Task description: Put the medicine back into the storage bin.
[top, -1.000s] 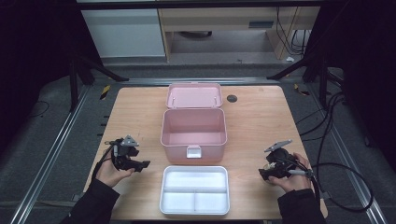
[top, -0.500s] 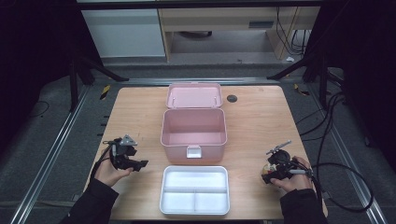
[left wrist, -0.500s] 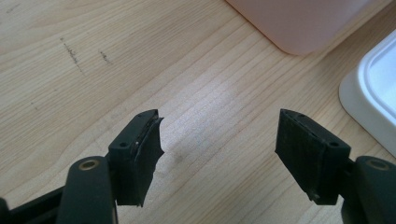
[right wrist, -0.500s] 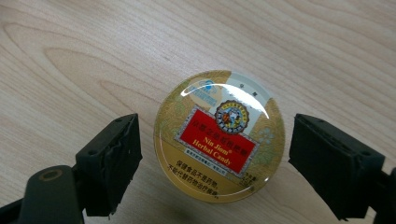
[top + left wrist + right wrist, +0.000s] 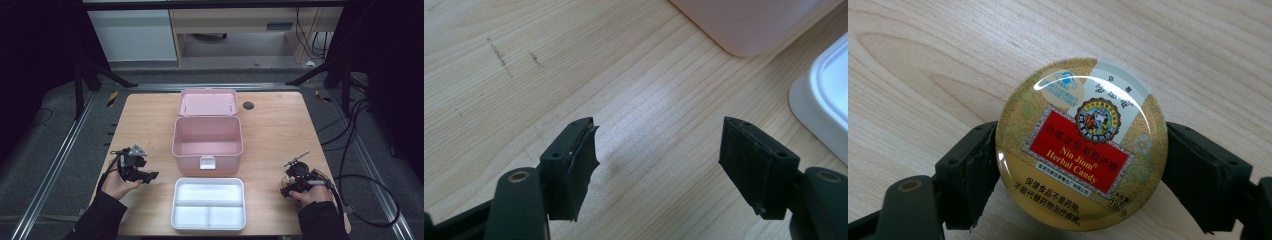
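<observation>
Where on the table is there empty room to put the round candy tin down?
Bare wood lies right of the pink box, between it and the table's right edge, and left of the box up to the far left corner. It is crowded down the middle: lid, box and white tray sit close together. The right hand-held gripper grips the candy tin.

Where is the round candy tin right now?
The candy tin sits between the right gripper's jaws, low over the wooden table near its front right corner, to the right of the white divided tray.
</observation>
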`<state>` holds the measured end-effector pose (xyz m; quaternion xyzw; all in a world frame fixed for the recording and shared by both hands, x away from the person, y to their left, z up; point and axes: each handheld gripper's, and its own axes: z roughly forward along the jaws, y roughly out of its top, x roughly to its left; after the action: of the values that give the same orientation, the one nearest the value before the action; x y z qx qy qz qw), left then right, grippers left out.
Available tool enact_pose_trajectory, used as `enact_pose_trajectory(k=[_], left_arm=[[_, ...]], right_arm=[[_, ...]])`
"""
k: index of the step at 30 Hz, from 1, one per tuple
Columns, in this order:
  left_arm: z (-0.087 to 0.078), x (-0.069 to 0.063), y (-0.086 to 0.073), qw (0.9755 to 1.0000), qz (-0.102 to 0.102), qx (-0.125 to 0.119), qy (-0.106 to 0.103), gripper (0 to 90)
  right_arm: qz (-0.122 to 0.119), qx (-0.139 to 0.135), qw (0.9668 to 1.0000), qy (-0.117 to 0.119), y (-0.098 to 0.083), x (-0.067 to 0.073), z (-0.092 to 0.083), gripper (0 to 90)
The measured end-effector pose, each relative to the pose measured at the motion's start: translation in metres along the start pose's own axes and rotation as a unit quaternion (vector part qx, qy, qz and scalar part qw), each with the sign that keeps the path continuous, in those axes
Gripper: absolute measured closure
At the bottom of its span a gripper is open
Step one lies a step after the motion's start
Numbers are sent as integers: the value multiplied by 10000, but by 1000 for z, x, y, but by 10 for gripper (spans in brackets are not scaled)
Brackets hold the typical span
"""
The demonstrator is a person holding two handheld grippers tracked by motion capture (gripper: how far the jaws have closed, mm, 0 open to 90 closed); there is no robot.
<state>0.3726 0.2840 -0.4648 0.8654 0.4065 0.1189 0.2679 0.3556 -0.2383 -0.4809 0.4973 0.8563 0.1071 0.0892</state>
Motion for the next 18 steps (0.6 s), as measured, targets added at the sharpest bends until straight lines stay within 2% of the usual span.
enact_pose_trajectory(k=[6,11,18], left_arm=[[1,0,0,10000,4,38,6,304],[1,0,0,9999,39,88,40,304],[2,-2,2,9999,83,109,18,303]], right_arm=[[21,74,10000,49,2,-1,2,202],[-4,93,10000,-23,2,-1,0,206],[-97,-153,9998,24,6,-1,-15,206]])
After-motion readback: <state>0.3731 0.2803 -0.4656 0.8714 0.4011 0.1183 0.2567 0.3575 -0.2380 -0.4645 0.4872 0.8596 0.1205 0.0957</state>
